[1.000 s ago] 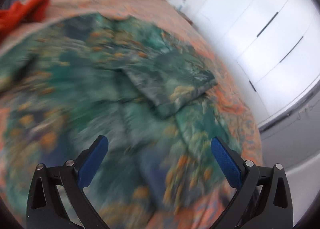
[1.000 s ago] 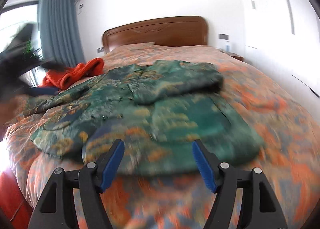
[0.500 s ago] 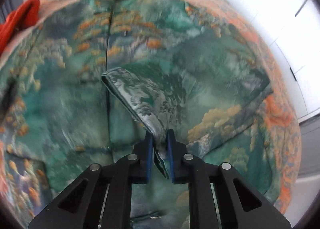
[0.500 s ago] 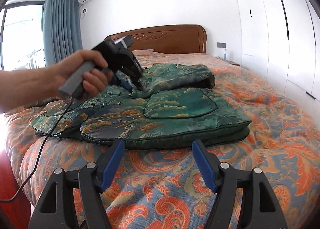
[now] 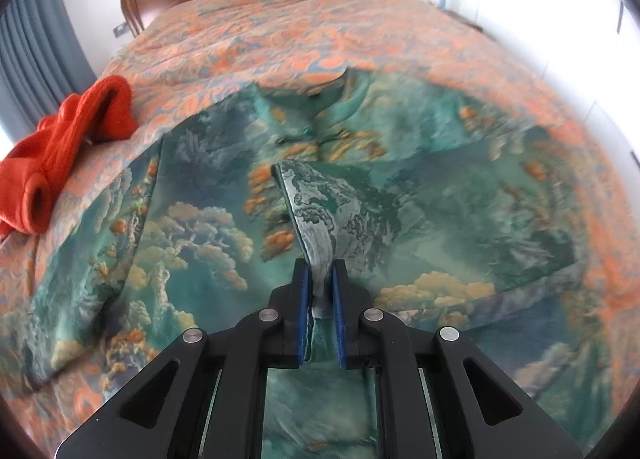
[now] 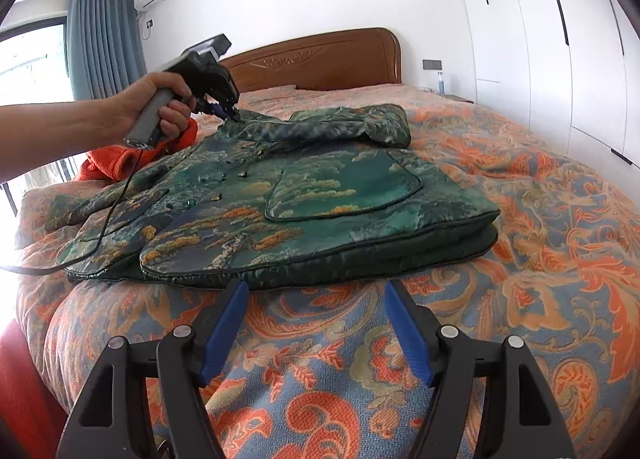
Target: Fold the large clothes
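A green jacket [image 6: 320,199] with a cloud and tree pattern lies flat on the bed, its hem toward the right wrist camera. One sleeve [image 6: 340,125] is folded across the chest. My left gripper [image 5: 319,271] is shut on the cuff end of that sleeve [image 5: 316,211], with cloth pinched between the blue pads. In the right wrist view, a hand holds the left gripper [image 6: 228,115] above the jacket's collar area. My right gripper [image 6: 316,287] stands open and empty just in front of the hem, over the bedspread.
An orange-red garment [image 5: 60,147] lies bunched on the bed left of the jacket. The floral bedspread [image 6: 540,219] stretches around it, with a wooden headboard [image 6: 320,59] behind. White wardrobe doors [image 6: 560,39] stand to the right. The left gripper's cable [image 6: 116,203] trails over the jacket.
My left gripper went from wide open to shut on the sleeve cuff and has drawn the sleeve leftward across the jacket's chest. The right gripper stayed open and sank slightly.
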Motion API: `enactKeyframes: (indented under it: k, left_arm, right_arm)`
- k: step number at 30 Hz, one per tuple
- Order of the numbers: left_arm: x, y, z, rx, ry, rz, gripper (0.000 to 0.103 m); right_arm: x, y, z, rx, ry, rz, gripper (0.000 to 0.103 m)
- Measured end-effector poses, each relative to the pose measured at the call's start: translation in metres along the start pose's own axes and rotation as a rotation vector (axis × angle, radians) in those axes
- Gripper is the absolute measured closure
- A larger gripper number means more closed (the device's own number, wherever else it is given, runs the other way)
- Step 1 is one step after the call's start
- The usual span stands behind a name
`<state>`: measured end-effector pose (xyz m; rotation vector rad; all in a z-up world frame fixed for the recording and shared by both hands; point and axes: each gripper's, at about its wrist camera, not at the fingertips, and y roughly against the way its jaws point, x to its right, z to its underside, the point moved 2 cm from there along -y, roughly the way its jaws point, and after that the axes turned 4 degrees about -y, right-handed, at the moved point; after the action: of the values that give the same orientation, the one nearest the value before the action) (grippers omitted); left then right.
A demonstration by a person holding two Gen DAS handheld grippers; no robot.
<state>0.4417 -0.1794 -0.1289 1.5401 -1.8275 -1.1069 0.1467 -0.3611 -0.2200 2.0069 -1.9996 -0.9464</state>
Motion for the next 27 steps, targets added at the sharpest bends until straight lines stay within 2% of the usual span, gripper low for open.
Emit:
enactKeyframes:
  k: [8,22,25,27]
  left_arm:
    - [0.001,-0.03,0.023,-0.044,0.032,0.004,0.093]
    - [-0.002,-0.05,0.044,-0.022,0.067,0.019,0.082]
    - [-0.008,-0.05,0.046,-0.025,0.096,0.006,0.063]
    - [-0.016,-0.049,0.048,-0.027,0.12,-0.016,0.039]
  right_arm:
    - [0.001,-0.008,0.004,-0.035,-0.002,-0.001,0.031]
    - [0.003,-0.016,0.004,-0.067,-0.008,0.003,0.031]
    - [0.003,-0.018,0.005,-0.075,-0.006,0.005,0.031]
    - [0.003,-0.02,0.005,-0.083,-0.005,0.007,0.031]
